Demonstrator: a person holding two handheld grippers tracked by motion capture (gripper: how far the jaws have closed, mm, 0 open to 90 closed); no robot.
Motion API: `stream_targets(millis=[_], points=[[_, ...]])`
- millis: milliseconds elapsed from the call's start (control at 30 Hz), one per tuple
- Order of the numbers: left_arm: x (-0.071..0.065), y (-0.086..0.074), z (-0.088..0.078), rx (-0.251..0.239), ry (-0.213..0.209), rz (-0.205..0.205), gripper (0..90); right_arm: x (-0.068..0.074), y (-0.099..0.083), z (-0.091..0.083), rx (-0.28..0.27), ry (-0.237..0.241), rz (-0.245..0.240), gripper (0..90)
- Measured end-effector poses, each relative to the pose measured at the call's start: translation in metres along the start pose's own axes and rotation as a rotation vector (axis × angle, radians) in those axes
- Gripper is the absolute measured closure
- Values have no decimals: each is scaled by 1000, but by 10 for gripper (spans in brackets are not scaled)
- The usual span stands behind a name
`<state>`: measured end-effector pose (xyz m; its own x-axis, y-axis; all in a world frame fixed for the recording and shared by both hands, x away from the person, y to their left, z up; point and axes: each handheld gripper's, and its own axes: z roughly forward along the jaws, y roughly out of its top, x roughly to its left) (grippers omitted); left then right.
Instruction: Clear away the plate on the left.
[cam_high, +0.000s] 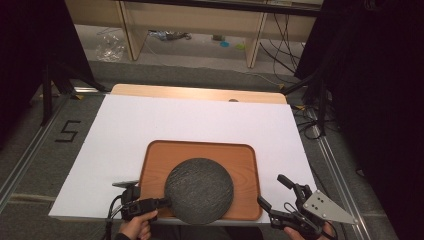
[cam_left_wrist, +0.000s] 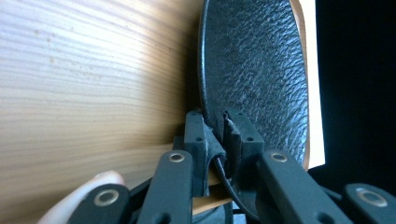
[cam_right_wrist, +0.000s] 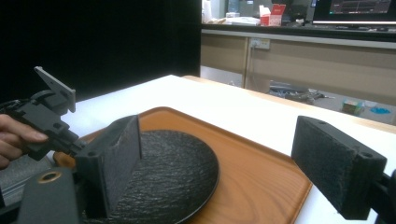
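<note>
We see the left hand-held gripper closed on the near-left rim of the dark plate. Left gripper view confirms: both pads sit on the plate edge, one per face, rim pinched between them; jaws nearly together w/ just the rim thickness in the gap. Whether the plate is lifted off the tray at that edge, we can't tell.

Plate is round, slate-textured, lying on the wooden tray, toward the tray's near side & roughly centred left-right. Its near edge overhangs the tray's near rim in the high view. In the right gripper view the plate lies flat on the tray.

Tray sits on the white sheet covering the worktop, near the person's edge.

Right hand-held gripper is open, jaws spread wide, nothing between the pads. It's just off the tray's near-right corner, apart from plate & tray. From its own camera we see its left pad in front of the plate and the right pad over the sheet beyond the tray edge, plus the left hand-held gripper at the far side of the plate.
</note>
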<state>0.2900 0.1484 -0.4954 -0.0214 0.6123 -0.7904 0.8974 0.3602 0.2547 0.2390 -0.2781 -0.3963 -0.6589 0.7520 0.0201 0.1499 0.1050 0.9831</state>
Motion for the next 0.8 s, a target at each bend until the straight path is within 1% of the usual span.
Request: stream_targets(millis=[67, 133, 200, 267, 300, 333, 367, 400, 433, 467, 533, 567, 633, 667, 700, 733, 767, 800], points=[[-1, 1, -2, -9, 0, 13, 754, 0, -1, 0, 4, 4, 4, 171], [-4, 3, -4, -16, -1, 38, 687, 0, -1, 0, 3, 4, 3, 171], [-7, 3, -7, -26, 11, 59, 655, 0, -1, 1, -4, 9, 5, 171], [-8, 5, -9, -20, 18, 90, 609, 0, -2, 2, 3, 9, 4, 171], [-10, 5, -10, -33, 33, 96, 592, 1, -2, 1, 2, 3, 0, 171], [-10, 6, -11, -41, 37, 108, 578, 1, -1, 1, 12, 9, 4, 171], [-10, 7, -12, -51, 40, 112, 561, 1, -1, 2, -7, 15, 8, 171], [-11, 7, -13, -58, 42, 113, 533, 1, -1, 2, -6, 16, 7, 171], [-11, 8, -13, -62, 56, 121, 506, 1, -1, 1, 14, 8, 4, 171], [-12, 9, -14, -64, 61, 132, 499, 1, -1, 1, 10, 6, 5, 171], [-12, 10, -16, -68, 58, 143, 468, 1, -1, 1, 5, 4, 2, 171], [-13, 11, -17, -68, 57, 151, 451, 1, -1, 1, -4, 14, 5, 171], [-14, 12, -20, -79, 51, 183, 446, 0, -1, 1, 11, 8, -2, 171], [-15, 13, -21, -90, 48, 193, 442, 0, -1, 2, -1, 8, -13, 171], [-17, 15, -23, -100, 44, 208, 431, 1, -1, 1, 8, 4, 4, 171], [-18, 16, -25, -111, 42, 223, 418, 1, -1, 1, 0, 13, 5, 171], [-20, 17, -26, -124, 37, 238, 412, 1, -1, 1, 4, 10, 4, 171], [-22, 18, -28, -142, 42, 249, 409, 1, -1, 1, 13, 7, 3, 171]])
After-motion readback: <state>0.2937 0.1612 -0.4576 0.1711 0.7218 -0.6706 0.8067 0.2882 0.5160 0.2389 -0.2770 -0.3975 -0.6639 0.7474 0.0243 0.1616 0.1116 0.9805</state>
